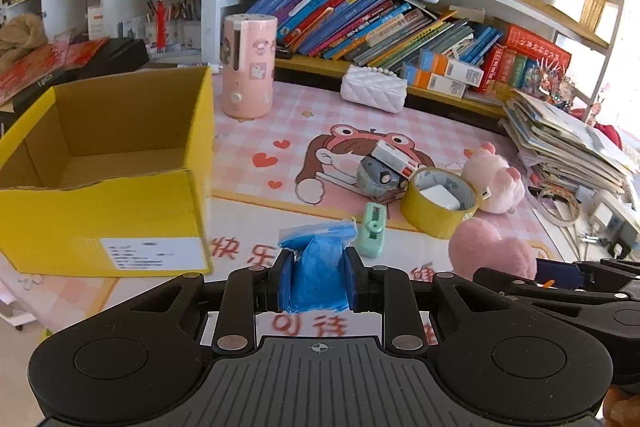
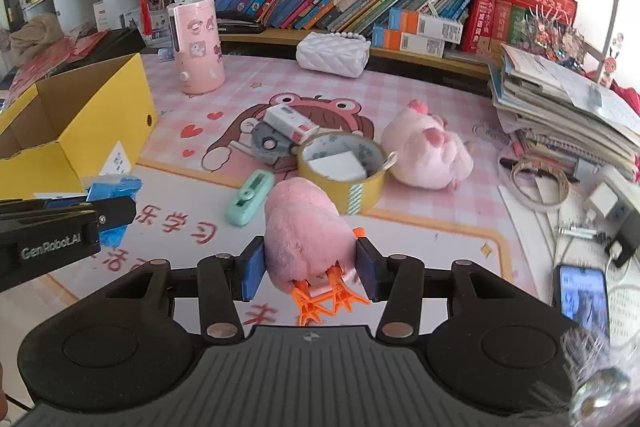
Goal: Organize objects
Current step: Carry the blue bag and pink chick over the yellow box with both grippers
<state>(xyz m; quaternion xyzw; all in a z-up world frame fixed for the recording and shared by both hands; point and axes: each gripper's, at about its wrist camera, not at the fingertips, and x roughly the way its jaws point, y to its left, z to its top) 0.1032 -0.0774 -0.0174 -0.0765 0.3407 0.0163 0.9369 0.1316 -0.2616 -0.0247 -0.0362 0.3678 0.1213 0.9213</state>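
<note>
My left gripper (image 1: pixel 318 277) is shut on a blue plastic packet (image 1: pixel 316 267), held above the pink desk mat just right of the open yellow cardboard box (image 1: pixel 104 211). My right gripper (image 2: pixel 311 269) is shut on a pink plush chick with orange feet (image 2: pixel 308 231), also seen in the left wrist view (image 1: pixel 492 251). On the mat ahead lie a green correction tape (image 2: pixel 250 197), a yellow tape roll (image 2: pixel 344 171), a grey dispenser (image 2: pixel 268 143) with a white carton (image 2: pixel 292 121) on it, and a pink plush pig (image 2: pixel 428 147).
A pink cylindrical appliance (image 2: pixel 197 47) and a white quilted purse (image 2: pixel 332 53) stand at the back. Bookshelves run behind. A paper stack (image 2: pixel 560 107), a tape ring (image 2: pixel 540 183), chargers and a phone (image 2: pixel 582 295) crowd the right.
</note>
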